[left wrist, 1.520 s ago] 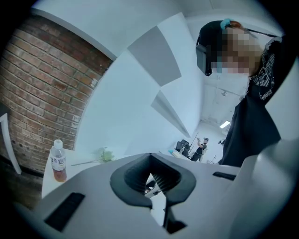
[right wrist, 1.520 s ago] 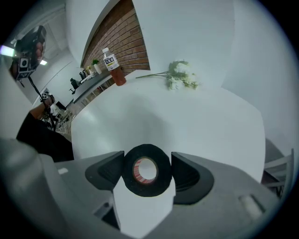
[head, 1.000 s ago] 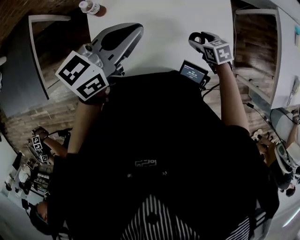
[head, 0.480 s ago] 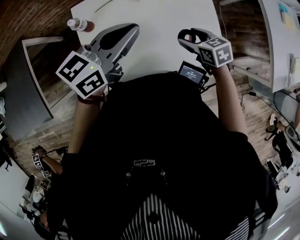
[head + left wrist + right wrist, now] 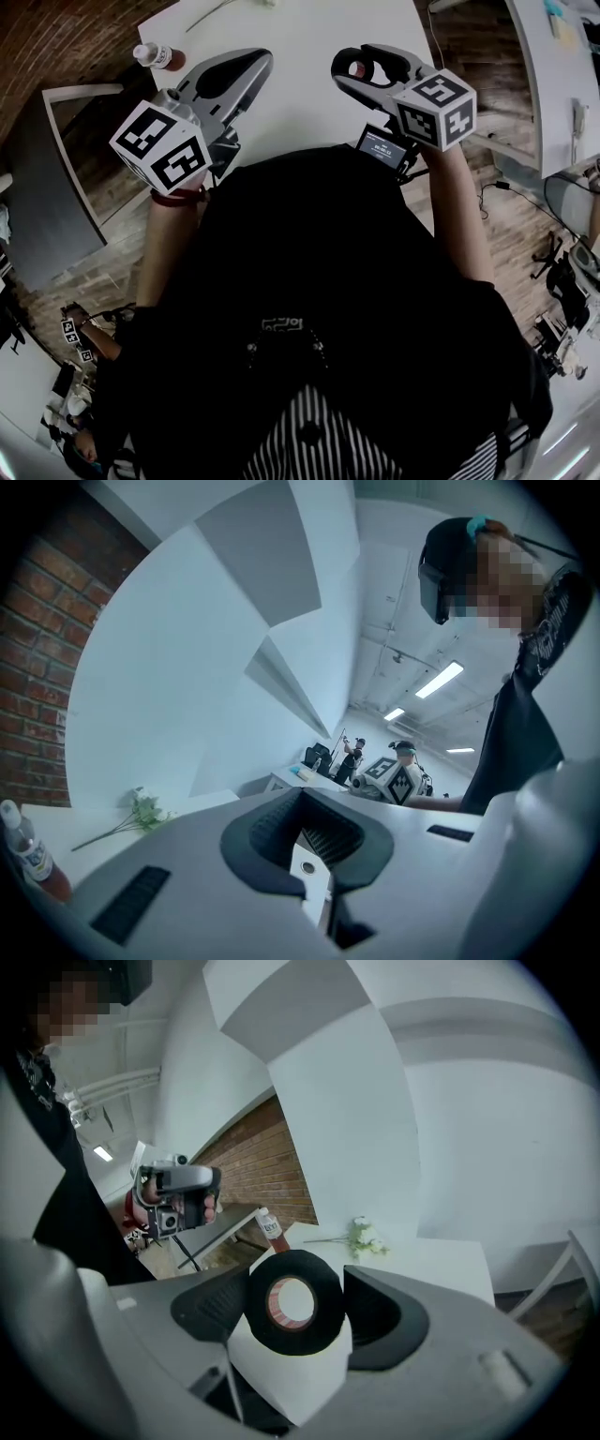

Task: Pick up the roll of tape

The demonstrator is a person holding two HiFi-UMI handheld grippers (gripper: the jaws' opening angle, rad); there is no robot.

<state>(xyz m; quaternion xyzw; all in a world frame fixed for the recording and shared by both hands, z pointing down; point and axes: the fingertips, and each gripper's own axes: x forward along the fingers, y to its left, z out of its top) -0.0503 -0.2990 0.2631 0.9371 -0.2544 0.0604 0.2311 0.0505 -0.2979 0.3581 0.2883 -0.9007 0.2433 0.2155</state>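
Clearly, the roll of tape is not on the surface at this moment: it sits between the two jaws of the right gripper, which are clamped on its outer round face from both sides. Its open core looks toward the camera of that gripper. In the right gripper view the white surface lies beyond and lower, so I judge that the roll hangs free above it and the picking up is almost done. The left gripper is empty; its jaws are together at the tips and only the dark hollow of the pads stays between them. It is held over the near left part of the surface. The roll is black with a reddish inner core, and I think it is light and quite stiff as a ring. Because it is round, it may turn or slip out between the pads if the grip is weak. The good place to hold it is across the widest part, as it is now, and with moderate force so the ring is not pressed oval. I count one roll of tape and two grippers. There is also one small bottle at the far left corner and one sprig of flowers lying near it.
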